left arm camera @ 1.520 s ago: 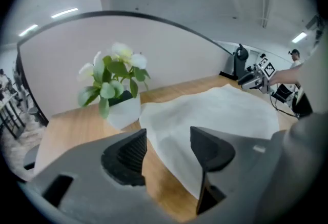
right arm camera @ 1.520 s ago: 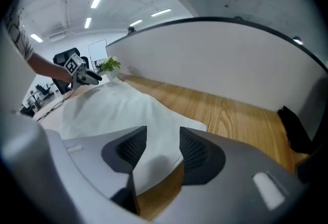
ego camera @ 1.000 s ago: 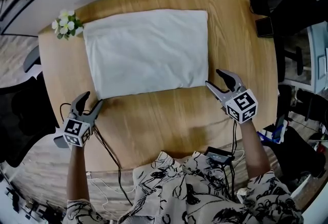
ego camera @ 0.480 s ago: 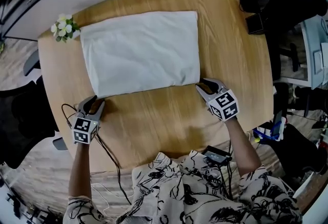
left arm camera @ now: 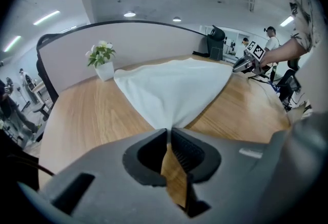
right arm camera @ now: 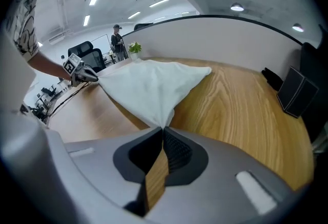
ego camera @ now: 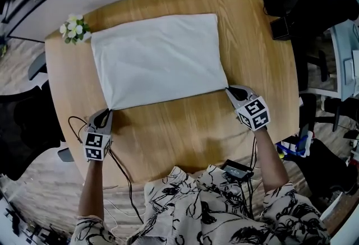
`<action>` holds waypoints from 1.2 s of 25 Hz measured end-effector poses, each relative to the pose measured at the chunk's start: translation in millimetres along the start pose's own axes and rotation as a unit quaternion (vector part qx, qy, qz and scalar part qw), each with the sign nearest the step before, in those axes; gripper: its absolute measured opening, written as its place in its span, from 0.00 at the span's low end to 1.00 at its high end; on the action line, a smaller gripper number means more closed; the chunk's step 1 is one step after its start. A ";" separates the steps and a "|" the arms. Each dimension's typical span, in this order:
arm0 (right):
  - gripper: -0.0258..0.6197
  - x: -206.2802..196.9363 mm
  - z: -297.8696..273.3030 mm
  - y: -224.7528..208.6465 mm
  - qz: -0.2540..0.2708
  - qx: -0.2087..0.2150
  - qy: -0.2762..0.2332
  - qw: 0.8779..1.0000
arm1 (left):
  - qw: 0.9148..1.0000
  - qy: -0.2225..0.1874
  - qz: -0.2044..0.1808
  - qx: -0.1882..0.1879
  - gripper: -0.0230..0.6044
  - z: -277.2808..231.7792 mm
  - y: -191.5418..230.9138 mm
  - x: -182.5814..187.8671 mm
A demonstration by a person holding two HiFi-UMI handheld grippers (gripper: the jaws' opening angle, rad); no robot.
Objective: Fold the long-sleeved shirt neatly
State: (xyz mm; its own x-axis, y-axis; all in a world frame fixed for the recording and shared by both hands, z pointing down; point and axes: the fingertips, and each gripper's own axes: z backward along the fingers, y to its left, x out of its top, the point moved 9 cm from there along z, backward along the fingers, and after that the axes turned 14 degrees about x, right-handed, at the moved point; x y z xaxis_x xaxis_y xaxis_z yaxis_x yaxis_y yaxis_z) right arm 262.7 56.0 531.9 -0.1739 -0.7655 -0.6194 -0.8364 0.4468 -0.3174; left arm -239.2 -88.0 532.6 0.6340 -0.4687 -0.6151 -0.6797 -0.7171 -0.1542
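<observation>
left gripper (ego camera: 106, 113) is brought forward: the near shirt (ego camera: 157, 59) corner, previously lying ahead of its tips and slightly to the inner side, is now right at the tips. Its jaws were wide apart a second ago, have just been closing, and are now pinched on that corner's cloth. right gripper (ego camera: 230, 91) is likewise moved up to the other near corner, which was just beside its open tips before. Its jaws have just been closing too, and cloth is clamped between the pads. Both corners, square earlier, are now gathered to a point at the tips.
</observation>
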 end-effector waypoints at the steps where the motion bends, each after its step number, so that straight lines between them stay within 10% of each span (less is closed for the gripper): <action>1: 0.07 -0.4 4.0 -2.8 0.005 0.000 0.006 1.000 | 1.000 -0.007 -0.003 -0.005 0.09 3.7 -6.0 -3.0; 15: 0.07 -33.4 1.6 15.9 0.011 -0.031 0.039 0.999 | 0.998 -0.006 -0.032 0.051 0.10 24.5 -51.3 -26.7; 21: 0.28 -23.2 27.1 14.4 -0.019 0.000 -0.012 1.000 | 0.999 -0.034 0.006 0.027 0.34 53.0 -33.5 -31.0; 25: 0.14 17.5 25.4 19.8 0.011 0.006 -0.088 0.996 | 0.996 -0.078 0.030 0.011 0.12 48.3 -39.1 3.5; 30: 0.14 1.3 -10.4 21.6 0.034 -0.007 -0.015 0.999 | 0.999 -0.044 -0.005 0.017 0.11 15.5 -55.1 -6.1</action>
State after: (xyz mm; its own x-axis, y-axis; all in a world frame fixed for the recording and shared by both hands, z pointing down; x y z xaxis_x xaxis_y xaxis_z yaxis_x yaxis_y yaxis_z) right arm 239.0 59.8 531.7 -0.2146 -0.7199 -0.6601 -0.8301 0.4905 -0.2652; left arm -211.3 -37.6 532.8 0.6062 -0.4137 -0.6792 -0.6875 -0.7020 -0.1860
